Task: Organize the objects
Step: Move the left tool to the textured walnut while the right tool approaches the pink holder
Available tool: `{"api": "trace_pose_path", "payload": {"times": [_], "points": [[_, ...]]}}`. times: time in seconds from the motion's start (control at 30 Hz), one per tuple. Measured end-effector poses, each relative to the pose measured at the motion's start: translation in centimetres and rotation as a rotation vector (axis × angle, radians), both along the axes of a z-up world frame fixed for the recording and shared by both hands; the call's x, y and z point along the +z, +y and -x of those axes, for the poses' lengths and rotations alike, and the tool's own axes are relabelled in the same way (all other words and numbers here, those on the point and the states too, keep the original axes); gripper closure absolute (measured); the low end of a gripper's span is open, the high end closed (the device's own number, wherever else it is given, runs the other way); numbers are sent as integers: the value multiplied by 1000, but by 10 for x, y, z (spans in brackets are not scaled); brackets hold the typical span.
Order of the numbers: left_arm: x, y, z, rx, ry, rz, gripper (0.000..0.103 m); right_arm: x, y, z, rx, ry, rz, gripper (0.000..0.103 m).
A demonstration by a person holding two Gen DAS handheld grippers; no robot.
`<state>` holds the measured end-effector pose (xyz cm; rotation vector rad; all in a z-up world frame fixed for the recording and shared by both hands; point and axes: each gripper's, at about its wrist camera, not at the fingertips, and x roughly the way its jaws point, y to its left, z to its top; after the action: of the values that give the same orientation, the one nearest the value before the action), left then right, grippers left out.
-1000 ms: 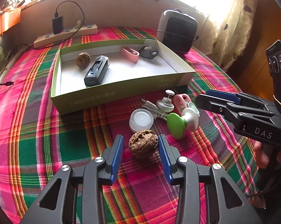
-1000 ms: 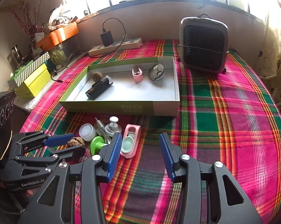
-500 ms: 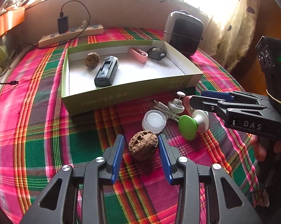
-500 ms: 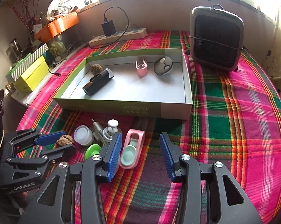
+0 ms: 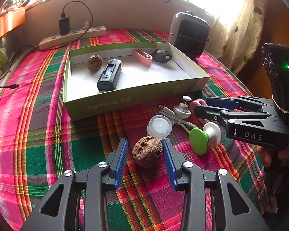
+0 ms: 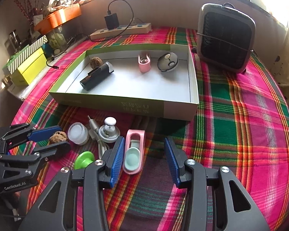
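Left gripper (image 5: 145,155) pointed down at the plaid tablecloth (image 5: 48,134), jaws spread, with a brown walnut (image 5: 147,151) lying on the cloth between the blue pads. A narrow gap showed on each side of the nut; the pads were not pressing it, so the claw was released.

Right gripper (image 6: 142,158) also stood unclenched over the cloth. A pink case (image 6: 134,154) with a pale teal insert lay between its pads, close against the left-side pad; whether that pad touched the case could not be told. The other pad stood well clear of it.

Loose items on the cloth in front of the box: a small clear jar (image 5: 159,126) just beyond the walnut, a green-and-white knob (image 5: 204,137) lying on its side to the right of the nut, a coiled white cable (image 5: 175,117), and a grey round holder (image 5: 181,109).

The shallow green cardboard box (image 5: 125,100) sat open further back. Inside it were a second walnut (image 5: 94,62), a black rectangular device (image 5: 109,75), a second pink case (image 5: 142,57) and a dark round case (image 5: 161,55).

Behind the box: a small heater (image 5: 189,34) at the right and a power strip (image 5: 73,37) with a black charger (image 5: 64,25) plugged in.
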<state>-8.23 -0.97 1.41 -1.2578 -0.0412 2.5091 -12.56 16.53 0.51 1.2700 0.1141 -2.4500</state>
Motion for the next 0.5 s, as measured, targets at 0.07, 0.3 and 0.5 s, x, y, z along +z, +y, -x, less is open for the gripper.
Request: {"api": "trace_pose_path", "payload": {"times": [0.07,0.3,0.5], "points": [[0,1,0,-1,2,5,67,-1,3,0,-7,-1,2,59],[0,0,1,1,3,5,67,-2,6,-1,-20,8,-29,59],[0,1,1,4,11,16,67,-3,9,-4,-24,27,-69,59]]}}
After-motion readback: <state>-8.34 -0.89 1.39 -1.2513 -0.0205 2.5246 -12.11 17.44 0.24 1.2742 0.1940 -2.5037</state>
